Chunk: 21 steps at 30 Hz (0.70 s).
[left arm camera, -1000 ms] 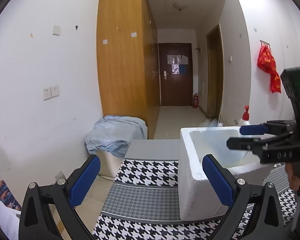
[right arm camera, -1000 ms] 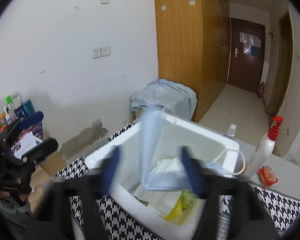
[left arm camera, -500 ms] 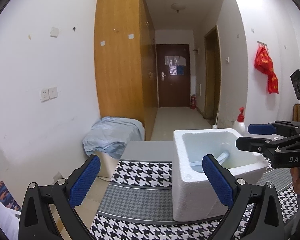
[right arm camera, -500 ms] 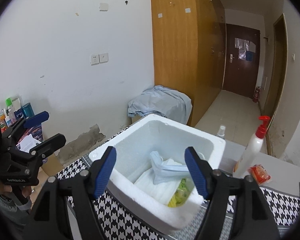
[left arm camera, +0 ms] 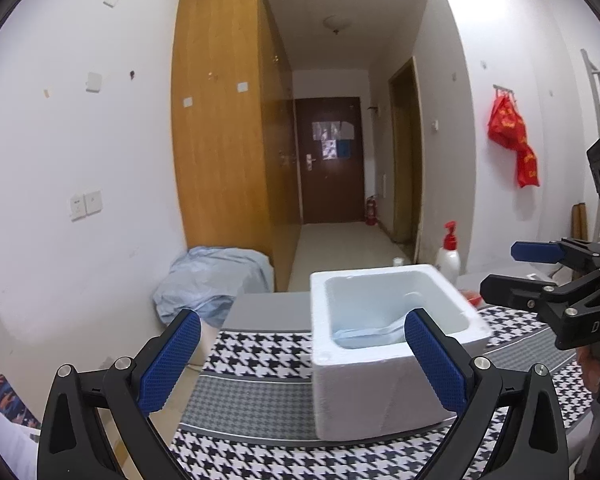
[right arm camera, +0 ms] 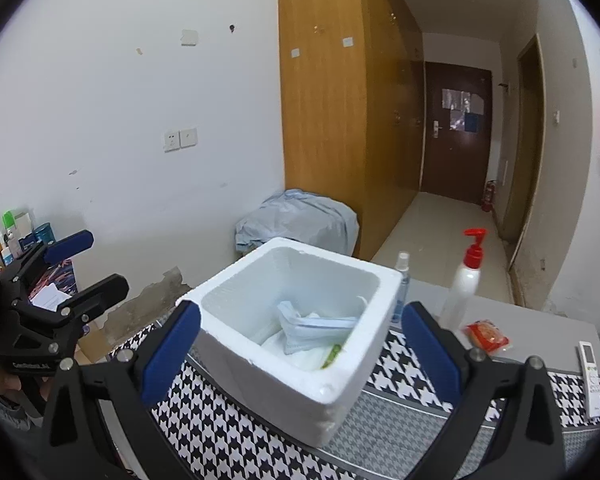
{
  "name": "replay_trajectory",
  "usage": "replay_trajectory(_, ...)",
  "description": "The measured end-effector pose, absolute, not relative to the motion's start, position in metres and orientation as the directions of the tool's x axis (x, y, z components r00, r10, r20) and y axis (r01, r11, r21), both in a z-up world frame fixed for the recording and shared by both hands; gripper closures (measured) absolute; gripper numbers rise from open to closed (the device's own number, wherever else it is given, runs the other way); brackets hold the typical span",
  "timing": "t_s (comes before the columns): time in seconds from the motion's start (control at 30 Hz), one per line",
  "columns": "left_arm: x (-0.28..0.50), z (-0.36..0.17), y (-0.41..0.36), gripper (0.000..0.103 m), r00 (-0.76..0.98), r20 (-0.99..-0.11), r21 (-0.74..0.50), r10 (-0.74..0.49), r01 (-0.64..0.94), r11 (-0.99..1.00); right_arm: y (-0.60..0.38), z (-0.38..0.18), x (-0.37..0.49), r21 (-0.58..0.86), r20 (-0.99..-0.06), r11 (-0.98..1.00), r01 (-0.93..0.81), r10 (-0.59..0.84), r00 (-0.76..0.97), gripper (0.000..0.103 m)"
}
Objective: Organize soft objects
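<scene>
A white foam box (left arm camera: 396,376) (right arm camera: 300,384) stands on a houndstooth cloth (left arm camera: 256,352). A light blue face mask (right arm camera: 316,326) lies inside it on white soft items, next to something yellow-green (right arm camera: 332,354); the left wrist view shows the mask (left arm camera: 364,334) low in the box. My left gripper (left arm camera: 302,364) is open and empty, held back from the box. My right gripper (right arm camera: 300,356) is open and empty, above and behind the box. Each gripper shows at the edge of the other's view (left arm camera: 540,272) (right arm camera: 76,268).
A white pump bottle with a red top (right arm camera: 464,284) (left arm camera: 448,256), a small spray bottle (right arm camera: 401,280), a red snack packet (right arm camera: 486,334) and a remote (right arm camera: 590,376) lie behind and right of the box. A covered bundle (left arm camera: 216,280) sits on the floor by the wardrobe.
The right gripper let the blue mask drop into the foam box and pulled back and up, now open and empty. The left gripper also drew back, so the box looks smaller.
</scene>
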<state>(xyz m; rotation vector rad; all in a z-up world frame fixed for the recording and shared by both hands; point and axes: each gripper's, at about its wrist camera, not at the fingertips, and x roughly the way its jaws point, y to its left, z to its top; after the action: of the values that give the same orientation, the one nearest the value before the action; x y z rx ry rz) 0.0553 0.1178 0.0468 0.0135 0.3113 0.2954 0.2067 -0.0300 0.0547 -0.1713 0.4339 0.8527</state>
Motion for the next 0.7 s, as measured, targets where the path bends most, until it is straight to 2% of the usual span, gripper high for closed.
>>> replay_trajectory(0.47,0.025,0.056,0.072,0.001,0.952,-0.209,0.044,0.222,-0.217,0.975,-0.08,0.057,0.16,0.01,-0.359,0.683,-0.73,0.684,0.635,0.001)
replay_trajectory(0.7,0.012,0.049,0.053,0.001,0.954,-0.205,0.048,0.22,-0.215,0.975,-0.099,0.047,0.137,-0.001,-0.341,0.698,-0.716,0.673,0.657,0.001)
